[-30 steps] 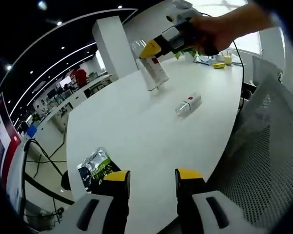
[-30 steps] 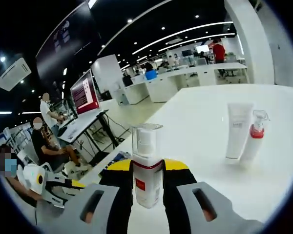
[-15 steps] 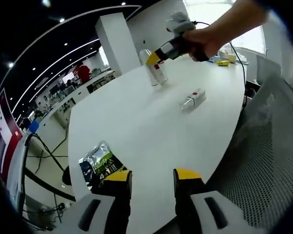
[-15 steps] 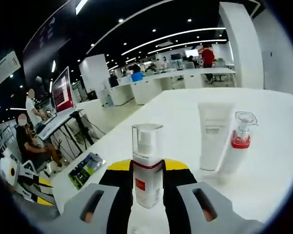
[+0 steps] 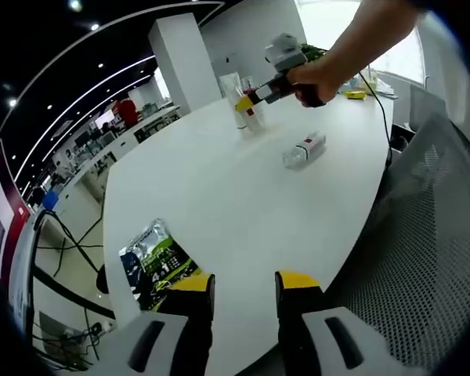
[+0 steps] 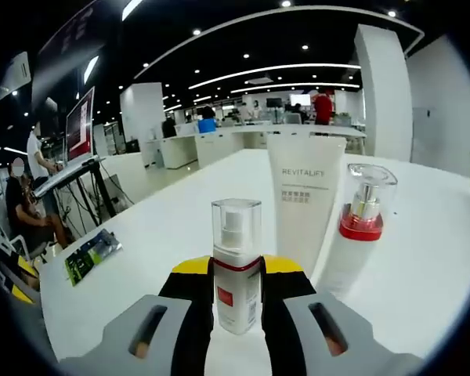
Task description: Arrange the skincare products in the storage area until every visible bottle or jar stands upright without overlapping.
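Progress check: your right gripper [image 6: 236, 294] pinches the clear-capped white pump bottle [image 6: 236, 266] upright, just beside the standing white squeeze tube [image 6: 304, 200] and red-collared bottle [image 6: 357, 227]. Left gripper [image 5: 240, 301] jaws are spread, empty. One small clear bottle [image 5: 304, 151] lies flat on the white desk [image 5: 219, 204], near the tube.

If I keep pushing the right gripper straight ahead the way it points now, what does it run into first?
Probably the white tube marked REVITALIFT, standing just beyond the pump bottle clamped in the right gripper. The red-collared bottle stands to its right. Depth is uncertain.
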